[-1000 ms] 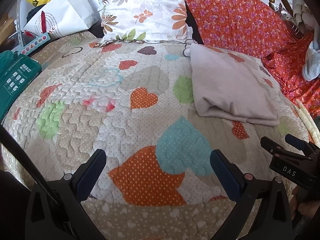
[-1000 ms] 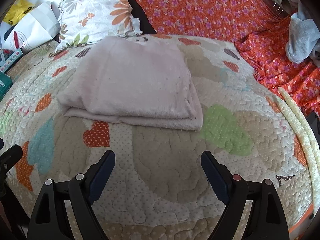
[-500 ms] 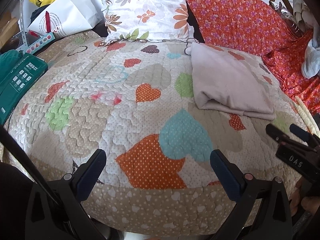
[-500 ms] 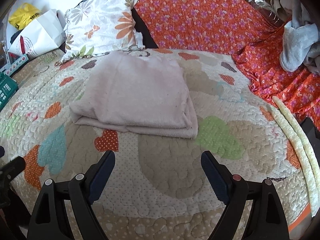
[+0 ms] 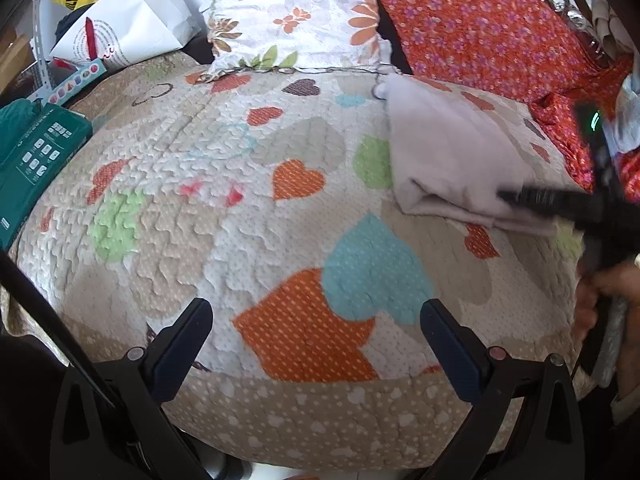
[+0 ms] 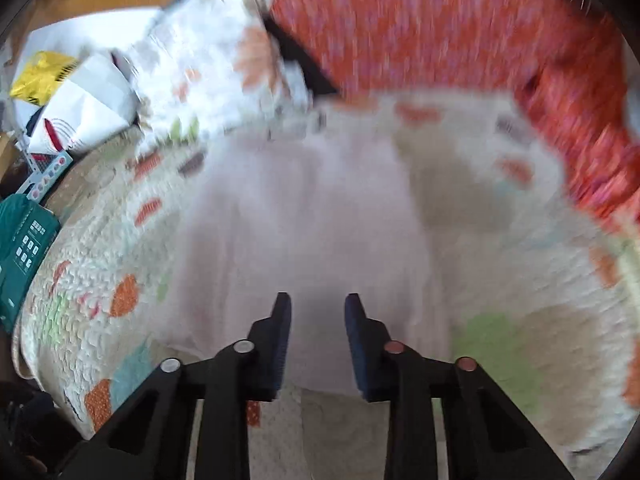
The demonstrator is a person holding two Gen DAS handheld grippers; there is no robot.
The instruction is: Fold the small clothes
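A folded pale pink cloth (image 5: 448, 152) lies on the heart-patterned quilt (image 5: 240, 220), right of centre in the left wrist view. My left gripper (image 5: 316, 312) hangs open over the quilt's front edge with nothing between its fingers. My right gripper (image 6: 317, 304) points down over the near edge of the cloth (image 6: 304, 220). Its jaws are closing, a narrow gap still shows between the pads, and the cloth lies under and between the tips. In the left wrist view the right gripper (image 5: 520, 196) is a dark blur reaching onto the cloth's front edge, held by a hand (image 5: 600, 292).
A floral pillow (image 5: 296, 12) and an orange flowered cover (image 5: 480, 28) line the back of the bed. A white paper bag (image 5: 128, 32) and a green box (image 5: 36, 152) sit at the left. The right wrist view is motion-blurred.
The right gripper has swept forward and left onto the cloth's near edge, and its jaws have narrowed from wide open. The left gripper has hardly moved.
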